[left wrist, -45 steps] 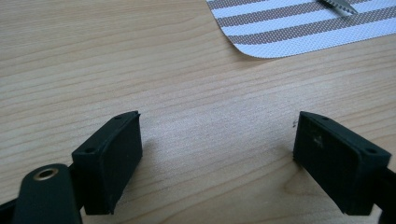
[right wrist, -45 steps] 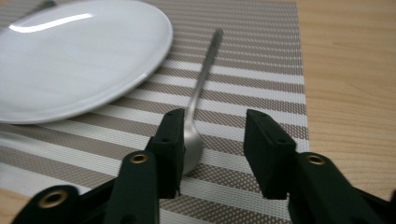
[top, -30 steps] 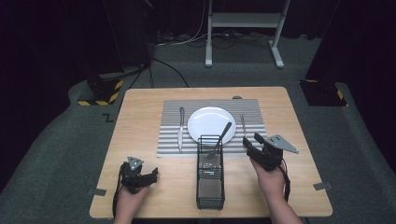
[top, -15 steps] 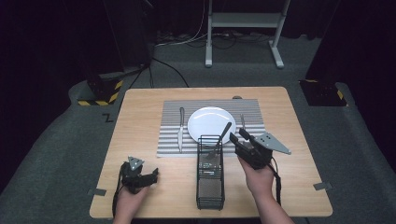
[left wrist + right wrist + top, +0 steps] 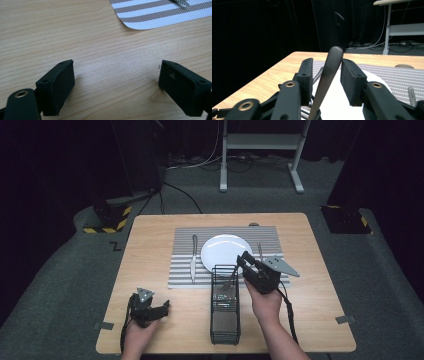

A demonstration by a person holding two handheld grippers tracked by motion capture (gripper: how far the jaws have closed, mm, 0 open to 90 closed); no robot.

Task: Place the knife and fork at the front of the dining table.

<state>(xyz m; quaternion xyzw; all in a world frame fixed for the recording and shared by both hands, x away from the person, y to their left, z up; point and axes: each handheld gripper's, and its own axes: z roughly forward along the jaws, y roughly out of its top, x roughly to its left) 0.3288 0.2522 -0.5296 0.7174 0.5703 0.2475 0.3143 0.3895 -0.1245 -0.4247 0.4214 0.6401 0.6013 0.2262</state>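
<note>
A black wire caddy (image 5: 224, 320) stands on the wooden table in front of a white plate (image 5: 223, 250). A dark-handled utensil (image 5: 231, 281) leans up out of the caddy. My right gripper (image 5: 243, 259) hovers at the caddy's far right corner. In the right gripper view the utensil's handle (image 5: 329, 75) rises between the jaws of the right gripper (image 5: 327, 63). The jaws have just been closing; a gap remains on the left side, so they are open around the handle. My left gripper (image 5: 164, 308) rests open on bare wood near the front left, and the left gripper (image 5: 116, 80) has nothing between its jaws.
A striped placemat (image 5: 182, 270) lies under the plate, with a knife (image 5: 193, 257) left of it and a fork (image 5: 260, 251) right of it. The placemat's corner (image 5: 160, 15) lies ahead of the left gripper. A stand's legs (image 5: 260, 157) are beyond the table.
The right gripper has moved left and slightly up to the caddy, and its jaws have narrowed around the utensil's handle. The left gripper has stayed put.
</note>
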